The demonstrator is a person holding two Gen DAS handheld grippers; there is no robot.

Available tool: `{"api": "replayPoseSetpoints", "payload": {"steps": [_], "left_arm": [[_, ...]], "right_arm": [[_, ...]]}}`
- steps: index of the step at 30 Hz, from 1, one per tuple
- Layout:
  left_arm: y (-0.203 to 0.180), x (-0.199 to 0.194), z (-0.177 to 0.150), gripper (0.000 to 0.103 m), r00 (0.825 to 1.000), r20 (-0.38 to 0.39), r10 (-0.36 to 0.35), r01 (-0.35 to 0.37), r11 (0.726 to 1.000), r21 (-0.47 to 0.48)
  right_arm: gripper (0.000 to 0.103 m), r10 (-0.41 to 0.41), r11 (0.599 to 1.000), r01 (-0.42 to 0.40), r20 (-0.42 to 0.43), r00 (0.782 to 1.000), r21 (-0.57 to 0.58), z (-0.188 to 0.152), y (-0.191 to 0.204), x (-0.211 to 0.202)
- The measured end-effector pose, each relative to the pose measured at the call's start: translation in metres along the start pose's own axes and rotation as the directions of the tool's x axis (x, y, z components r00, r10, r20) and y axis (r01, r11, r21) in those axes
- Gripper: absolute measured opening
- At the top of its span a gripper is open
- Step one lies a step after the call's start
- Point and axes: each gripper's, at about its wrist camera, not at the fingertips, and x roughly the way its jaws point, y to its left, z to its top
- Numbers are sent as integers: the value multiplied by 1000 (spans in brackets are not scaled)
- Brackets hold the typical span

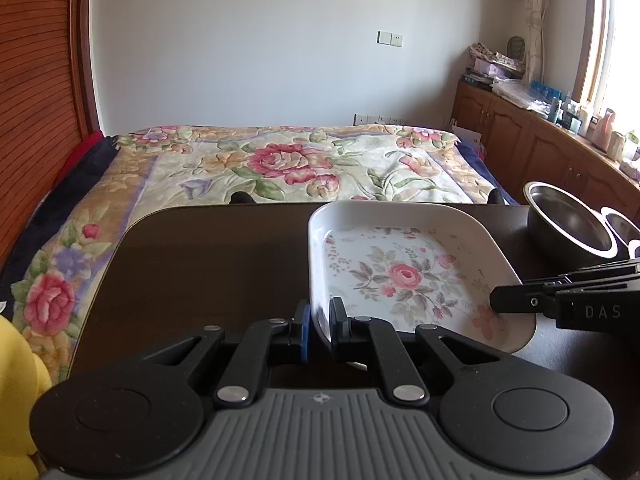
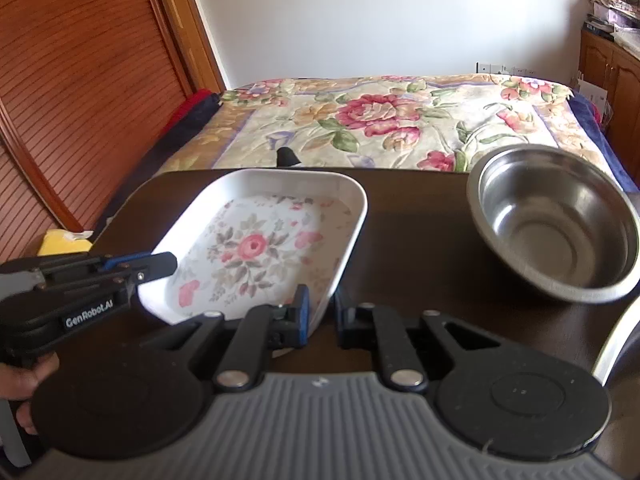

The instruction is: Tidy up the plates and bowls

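Floral plate (image 1: 404, 276), white-rimmed, is set on the dark table (image 1: 208, 256), gripped at both near corners. Its left rim is pinched by the left gripper (image 1: 320, 322), its right rim by the right gripper (image 2: 322, 316). Steel bowl (image 2: 556, 220) is placed to the right, apart from the plate.

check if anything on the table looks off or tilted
Nothing is spilled or visibly damaged. The floral tray is gripped on both near edges by the left gripper and the right gripper, and its near end seems lifted. The steel bowl looks tipped toward the camera, perhaps from lens distortion.
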Motion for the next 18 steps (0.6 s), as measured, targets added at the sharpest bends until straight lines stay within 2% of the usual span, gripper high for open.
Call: {"api": "replayPoseSetpoints", "payload": {"steps": [18], "left_arm": [[-14, -62, -22, 11, 998, 64, -3, 2, 1000, 12]], "right_arm": [[13, 44, 999, -43, 48, 998, -14, -20, 3, -43]]}}
